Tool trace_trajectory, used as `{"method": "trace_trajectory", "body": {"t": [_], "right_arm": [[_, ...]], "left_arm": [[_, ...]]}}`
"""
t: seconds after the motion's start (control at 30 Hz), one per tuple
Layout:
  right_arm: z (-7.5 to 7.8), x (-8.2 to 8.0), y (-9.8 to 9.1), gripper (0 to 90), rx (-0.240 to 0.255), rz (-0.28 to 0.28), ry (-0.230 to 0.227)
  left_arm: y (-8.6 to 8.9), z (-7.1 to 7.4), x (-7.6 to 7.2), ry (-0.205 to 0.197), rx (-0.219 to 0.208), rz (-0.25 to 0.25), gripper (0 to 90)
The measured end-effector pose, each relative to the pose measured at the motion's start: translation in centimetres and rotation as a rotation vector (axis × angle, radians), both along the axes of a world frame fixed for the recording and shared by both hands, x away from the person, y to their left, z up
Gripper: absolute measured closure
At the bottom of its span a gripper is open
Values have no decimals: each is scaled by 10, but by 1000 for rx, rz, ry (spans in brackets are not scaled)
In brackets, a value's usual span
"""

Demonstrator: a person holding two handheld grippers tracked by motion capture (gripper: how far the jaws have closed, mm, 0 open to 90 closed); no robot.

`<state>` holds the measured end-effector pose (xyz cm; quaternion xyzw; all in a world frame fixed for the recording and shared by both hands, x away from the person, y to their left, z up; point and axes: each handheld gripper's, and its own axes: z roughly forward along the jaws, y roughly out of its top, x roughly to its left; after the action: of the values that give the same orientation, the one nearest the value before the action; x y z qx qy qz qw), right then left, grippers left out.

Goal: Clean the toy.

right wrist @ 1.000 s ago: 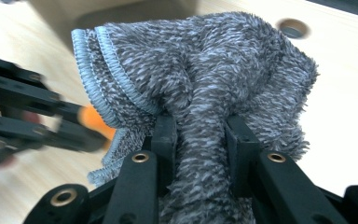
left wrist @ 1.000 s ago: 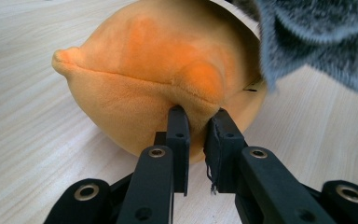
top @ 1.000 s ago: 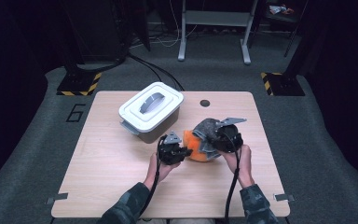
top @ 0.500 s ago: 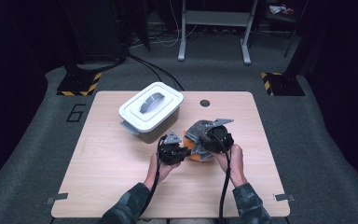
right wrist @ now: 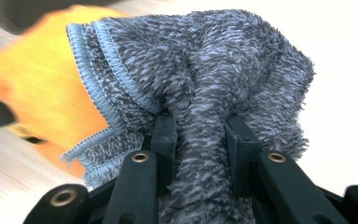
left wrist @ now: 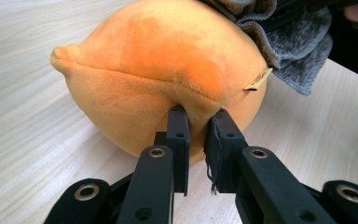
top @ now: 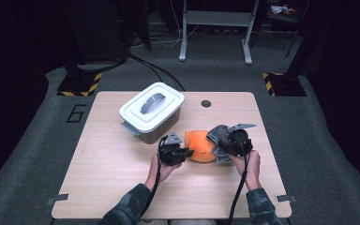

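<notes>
Orange plush (top: 200,145) steadied mid-table, near right edge, fold pinched in closed left gripper (left wrist: 198,122). Grey cloth (right wrist: 205,84) clamped in right gripper (right wrist: 200,133), pressed against plush, apparently for wiping.

Camouflage sleeves (top: 130,211), black hand-held gripper (top: 174,152), black cables (top: 238,192)

A large dark numeral "6" (top: 76,113) is marked on the grey floor (top: 37,140), just off the desk's far left corner as the high view shows it. A small tan tag (left wrist: 257,81) is sewn into the seam of the orange plush toy (left wrist: 158,70); nothing on it is legible.
</notes>
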<state>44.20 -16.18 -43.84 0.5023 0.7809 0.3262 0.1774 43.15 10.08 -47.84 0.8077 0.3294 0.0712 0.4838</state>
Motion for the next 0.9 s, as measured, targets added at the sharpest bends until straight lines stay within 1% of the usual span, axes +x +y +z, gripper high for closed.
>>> {"method": "trace_trajectory", "body": {"t": [0.03,0.1,0.13,0.23,0.27,0.37,0.4,0.43,0.47,0.53,0.57,0.6,0.63,0.67,0.7,0.73,0.77,0.8,0.83,0.87,0.9], "right_arm": [[-3,1,-4,692,4,-12,14],[-8,3,-10,692,0,-32,23],[-12,4,-12,692,-10,-39,30],[-23,6,-18,692,0,-64,63],[-28,8,-21,692,-3,-78,87],[-31,9,-27,692,-15,-97,100],[-29,8,-28,692,-11,-101,89],[-26,7,-29,691,-9,-100,79],[-20,5,-30,692,-5,-100,53],[-10,1,-29,692,16,-93,18],[-4,-2,-28,692,27,-83,-3],[1,-4,-25,692,38,-77,-13],[5,-6,-22,692,47,-45,-36],[9,-8,-17,692,61,-23,-48],[11,-9,-13,692,66,-1,-48],[12,-9,-8,692,77,29,-55],[12,-9,-2,692,81,45,-45],[10,-8,3,693,66,66,-39],[7,-7,8,694,65,68,-33],[4,-5,11,694,54,63,-27],[3,-4,10,695,59,65,-26]], "left_arm": [[0,0,0,1,1,0,799],[1,0,0,3,3,1,799],[1,0,0,9,-2,5,799],[1,0,1,6,-7,8,798],[1,-1,1,6,-8,8,798],[2,0,1,10,-5,6,796],[2,0,1,3,-5,4,795],[3,0,1,7,-10,8,794],[3,-1,1,7,-10,7,793],[3,-1,2,5,-9,7,791],[3,-1,1,3,-8,10,790],[3,-1,1,2,-9,10,788],[3,-1,1,0,-8,12,786],[3,-1,1,0,-8,12,783],[3,-1,1,2,-12,15,782],[3,-1,2,-6,-9,17,781],[3,-1,2,-9,-7,18,779],[3,-1,2,-7,-10,22,776],[4,-1,3,-7,-3,20,772],[4,-1,3,-4,-4,28,763],[5,-2,3,-1,-11,23,753]]}}
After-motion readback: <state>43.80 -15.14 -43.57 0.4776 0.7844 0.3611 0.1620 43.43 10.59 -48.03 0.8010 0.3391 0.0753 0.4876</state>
